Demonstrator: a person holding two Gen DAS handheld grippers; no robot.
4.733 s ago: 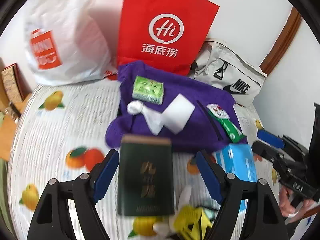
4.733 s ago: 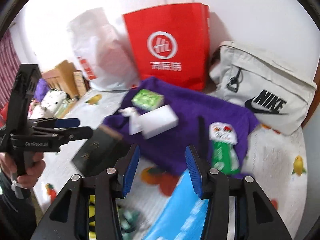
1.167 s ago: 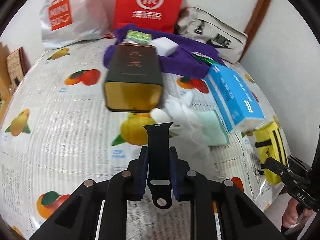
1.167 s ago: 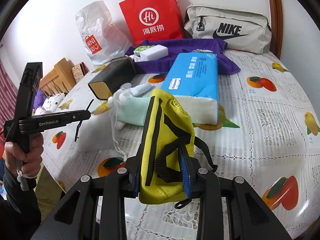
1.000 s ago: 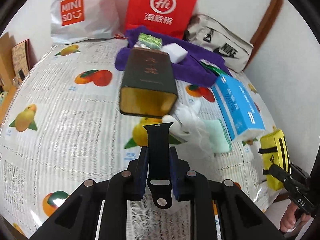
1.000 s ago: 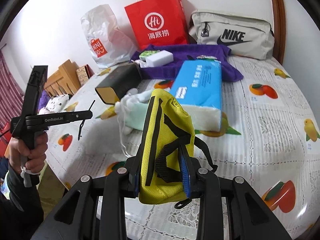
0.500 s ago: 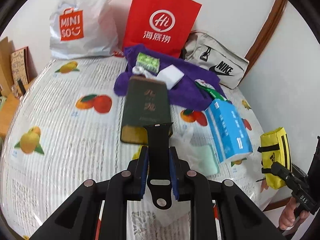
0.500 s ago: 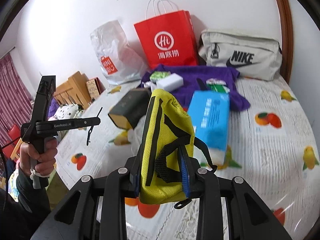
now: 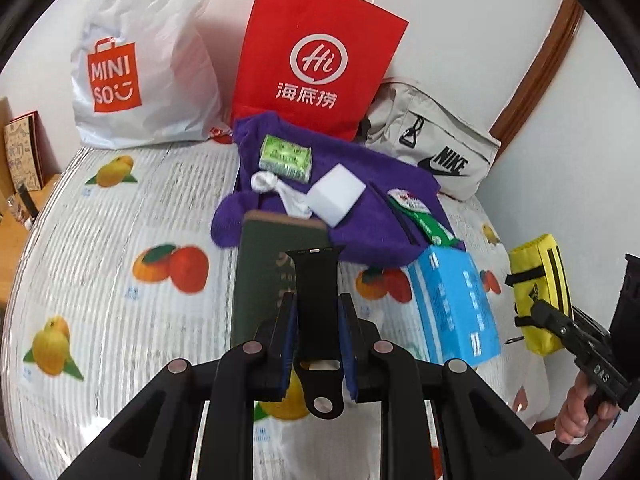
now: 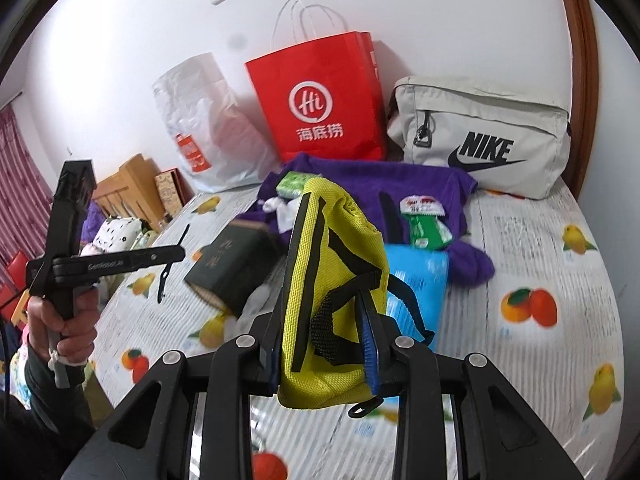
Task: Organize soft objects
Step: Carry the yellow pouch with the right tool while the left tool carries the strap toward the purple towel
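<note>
While clamped upright, yellow pouch (image 10: 336, 292) fills right hand-held gripper (image 10: 324, 344) — above bed (image 10: 540, 360).

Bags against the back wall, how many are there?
3: a white plastic Miniso bag on the left, a red paper bag with string handles in the middle, a grey Nike fabric bag on the right. None looks hidden.
</note>
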